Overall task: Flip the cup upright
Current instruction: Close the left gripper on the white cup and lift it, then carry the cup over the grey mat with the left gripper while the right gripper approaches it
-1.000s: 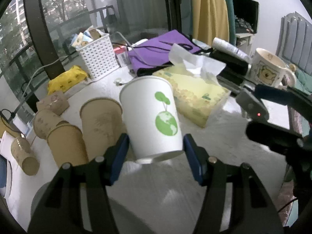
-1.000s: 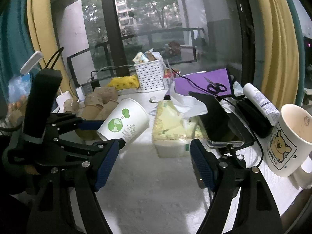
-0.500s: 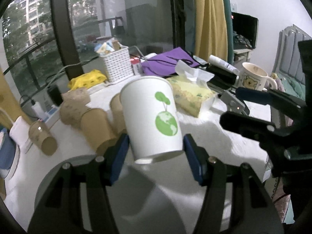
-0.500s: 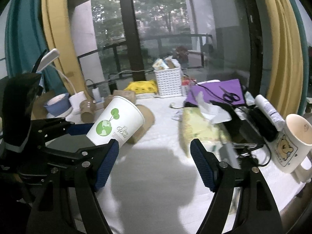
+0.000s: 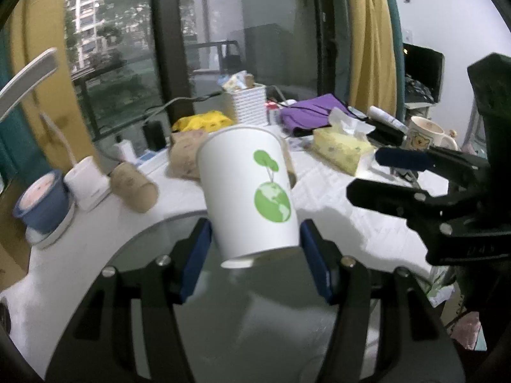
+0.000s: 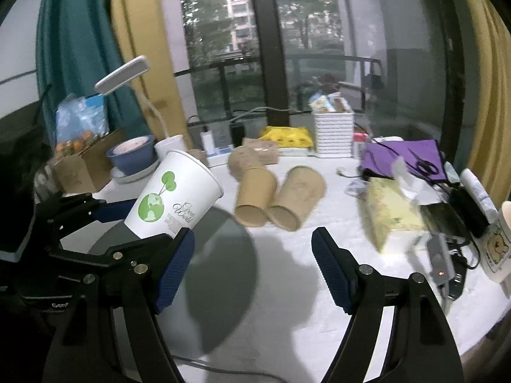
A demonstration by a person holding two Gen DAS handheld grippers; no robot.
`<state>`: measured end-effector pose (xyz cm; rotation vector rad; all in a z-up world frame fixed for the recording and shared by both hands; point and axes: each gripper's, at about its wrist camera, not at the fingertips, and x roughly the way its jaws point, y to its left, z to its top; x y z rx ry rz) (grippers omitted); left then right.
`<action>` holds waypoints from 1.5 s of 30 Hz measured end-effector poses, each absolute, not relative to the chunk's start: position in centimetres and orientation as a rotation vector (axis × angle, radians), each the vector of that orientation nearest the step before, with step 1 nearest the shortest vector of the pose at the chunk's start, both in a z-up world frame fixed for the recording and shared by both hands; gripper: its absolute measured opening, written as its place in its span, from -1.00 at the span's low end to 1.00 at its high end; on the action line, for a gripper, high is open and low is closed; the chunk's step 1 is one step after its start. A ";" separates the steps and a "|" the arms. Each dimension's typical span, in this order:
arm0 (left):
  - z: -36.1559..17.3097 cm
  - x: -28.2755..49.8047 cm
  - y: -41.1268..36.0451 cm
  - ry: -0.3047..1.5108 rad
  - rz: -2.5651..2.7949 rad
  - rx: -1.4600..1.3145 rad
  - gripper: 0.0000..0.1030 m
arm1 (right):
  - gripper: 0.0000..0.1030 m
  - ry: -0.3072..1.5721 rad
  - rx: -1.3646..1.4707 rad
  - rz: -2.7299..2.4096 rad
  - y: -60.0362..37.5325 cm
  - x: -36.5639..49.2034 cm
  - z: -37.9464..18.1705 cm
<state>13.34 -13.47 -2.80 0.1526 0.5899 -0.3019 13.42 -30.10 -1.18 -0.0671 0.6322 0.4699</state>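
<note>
Our left gripper pinches the white cup near its base above the desk, right gripper wide open, empty; squeezing risks crushing it.

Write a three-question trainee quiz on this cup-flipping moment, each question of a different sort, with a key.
1. True or false: the right gripper is shut on the white paper cup.
2. Multiple choice: the two brown cups nearest the tissue box are A) lying on their sides B) standing upright C) stacked inside the white basket.
3. Fill in: the white paper cup is held clear of the table by the ____ gripper.

Key: 1 false; 2 A; 3 left.
</note>
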 end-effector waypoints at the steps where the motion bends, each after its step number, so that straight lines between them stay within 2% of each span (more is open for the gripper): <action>1: -2.9 12.9 -12.7 0.588 -0.293 0.143 0.15 | 0.53 0.635 -0.076 0.480 -29.4 13.2 -1.2; 25: -7.0 3.7 -0.4 0.497 -0.192 -0.131 0.15 | 0.53 0.748 -0.122 0.707 -16.4 9.7 -1.8; 36: -7.9 -0.7 0.2 0.304 -0.206 -0.076 0.15 | 0.53 0.837 -0.013 0.852 -11.8 8.7 -2.1; 45: -7.9 -1.8 -0.9 0.234 -0.241 -0.001 0.15 | 0.53 0.893 0.098 0.906 -11.8 9.5 -2.5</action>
